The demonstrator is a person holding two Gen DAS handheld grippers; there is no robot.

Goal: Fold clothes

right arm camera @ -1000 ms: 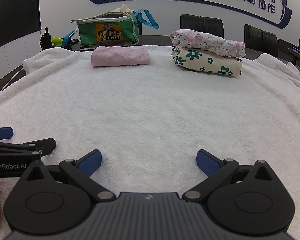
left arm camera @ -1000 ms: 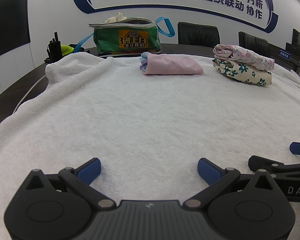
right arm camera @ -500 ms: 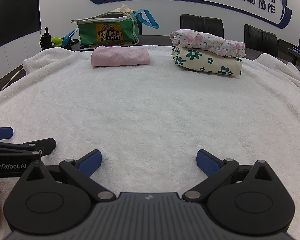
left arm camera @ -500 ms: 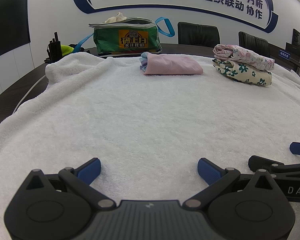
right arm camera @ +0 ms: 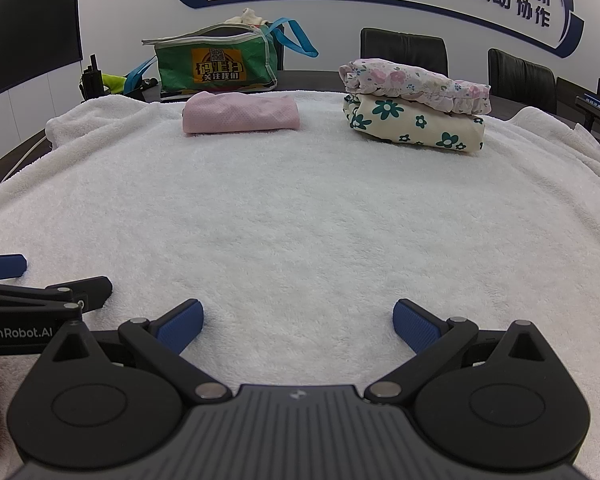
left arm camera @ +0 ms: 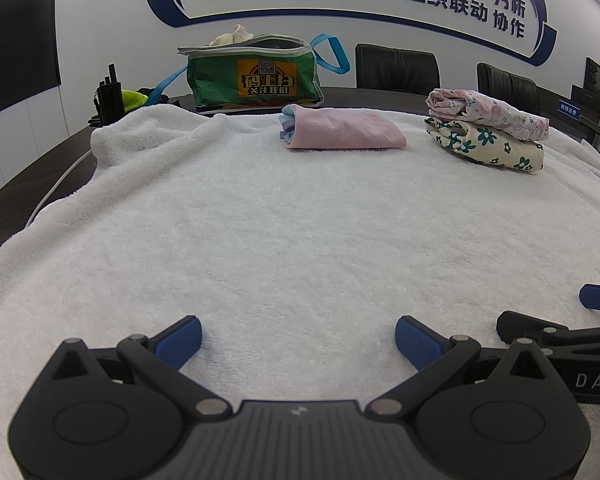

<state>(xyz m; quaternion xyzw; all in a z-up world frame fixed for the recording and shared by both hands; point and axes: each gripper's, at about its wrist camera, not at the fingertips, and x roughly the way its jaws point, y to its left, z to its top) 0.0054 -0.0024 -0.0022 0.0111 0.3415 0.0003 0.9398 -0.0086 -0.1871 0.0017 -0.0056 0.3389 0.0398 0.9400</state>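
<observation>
White all over: a fluffy white towel (right arm camera: 300, 208) fills the middle of the frame. Upper centre, a folded garment (right arm camera: 241, 117) in pale pink, dotted with tiny perforations; the left wrist view shows pale blue at its end. Upper right, a cream piece (right arm camera: 416, 126) with dark teal flowers, topped by a white one (right arm camera: 412, 80) in pink blossoms. Behind, upper left, a green bag (right arm camera: 216, 64) with orange-yellow label and blue straps. Bottom, black grippers, blue fingertips (right arm camera: 180, 326).
</observation>
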